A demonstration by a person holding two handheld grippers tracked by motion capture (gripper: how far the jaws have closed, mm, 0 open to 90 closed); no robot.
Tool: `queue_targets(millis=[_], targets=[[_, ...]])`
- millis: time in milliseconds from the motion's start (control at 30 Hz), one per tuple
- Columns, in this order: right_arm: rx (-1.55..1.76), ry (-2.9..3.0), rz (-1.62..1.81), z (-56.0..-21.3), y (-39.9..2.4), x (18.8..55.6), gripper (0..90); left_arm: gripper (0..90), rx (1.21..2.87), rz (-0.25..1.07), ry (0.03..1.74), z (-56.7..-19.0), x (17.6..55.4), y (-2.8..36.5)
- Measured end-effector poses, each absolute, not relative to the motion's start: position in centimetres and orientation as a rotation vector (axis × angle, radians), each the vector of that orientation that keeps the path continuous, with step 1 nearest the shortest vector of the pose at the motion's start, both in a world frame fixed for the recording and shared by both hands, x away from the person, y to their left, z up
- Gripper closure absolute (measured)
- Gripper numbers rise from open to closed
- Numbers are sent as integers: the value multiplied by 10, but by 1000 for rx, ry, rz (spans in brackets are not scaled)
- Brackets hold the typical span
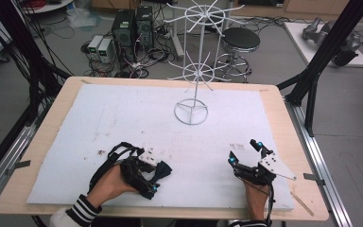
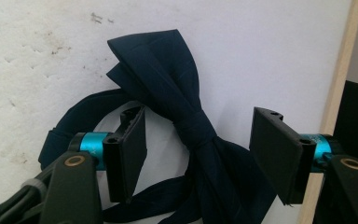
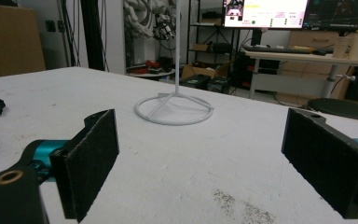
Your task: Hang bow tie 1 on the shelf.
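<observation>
Reaching for: the navy bow tie (image 2: 186,126), which is lying flat on the white mat (image 1: 123,118) at the near left part of the table (image 1: 283,118), its strap (image 2: 74,121) looping off to one side

Left gripper (image 2: 196,154): it is sitting low over the bow tie with the jaws partly open and straddling the middle knot (image 2: 198,128); neither pad is pressing on the cloth, so nothing is being held

Left hand (image 1: 111,184): it is coming in from the near edge and wrapping round the gripper body, as the high view shows

Right gripper (image 1: 246,151): it is resting on the mat at the near right with its jaws standing wide and bare mat between them, holding nothing

Wire stand (image 1: 192,71): it is standing upright on its ring base (image 3: 174,109) towards the far middle of the mat, well apart from both grippers

Step in hand, as I am judging it: closing on the knot to lift the bow tie

Doing it well: keeping the knot centred between the pads, since the narrow waist is giving the firmest bite while the wings would be folding and slipping

Watching for: the near pad is sitting over the strap, so it may be pinching strap and knot together; going down to the mat before squeezing should be helping to catch the full thickness

Lifting: rising straight and slowly, letting the strap trail free
</observation>
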State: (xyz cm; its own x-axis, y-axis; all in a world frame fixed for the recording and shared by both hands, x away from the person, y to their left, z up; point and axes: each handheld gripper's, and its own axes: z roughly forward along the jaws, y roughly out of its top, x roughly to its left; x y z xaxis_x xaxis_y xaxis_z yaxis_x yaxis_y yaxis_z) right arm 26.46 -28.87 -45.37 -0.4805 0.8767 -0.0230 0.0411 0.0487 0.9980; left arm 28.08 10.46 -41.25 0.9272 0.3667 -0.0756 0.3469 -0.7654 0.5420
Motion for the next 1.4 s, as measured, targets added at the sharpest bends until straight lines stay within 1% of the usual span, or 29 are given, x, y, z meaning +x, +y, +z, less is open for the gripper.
queue_targets(millis=[133, 300, 467, 633, 833, 1133, 1333, 1400], targets=[[941, 1627, 1512, -454, -289, 265, 104, 429, 2526, 39, 508, -415, 281, 105], [939, 1626, 1511, -454, -289, 264, 104, 442, 2527, 42, 524, -418, 281, 104], [941, 1626, 1511, -454, -289, 264, 104, 479, 2532, 44, 540, -421, 281, 102], [940, 1626, 1511, -454, -289, 264, 104, 537, 2537, 63, 547, -420, 281, 103], [947, 1628, 1515, -454, -288, 264, 104, 558, 2533, 76, 558, -420, 281, 103], [944, 1628, 1513, -454, -288, 264, 104, 683, 2530, 92, 572, -418, 281, 104], [938, 1626, 1512, -454, -289, 264, 104, 702, 2509, 128, 552, -417, 280, 105], [937, 1626, 1511, -454, -289, 264, 104, 706, 2489, 110, 535, -416, 279, 106]])
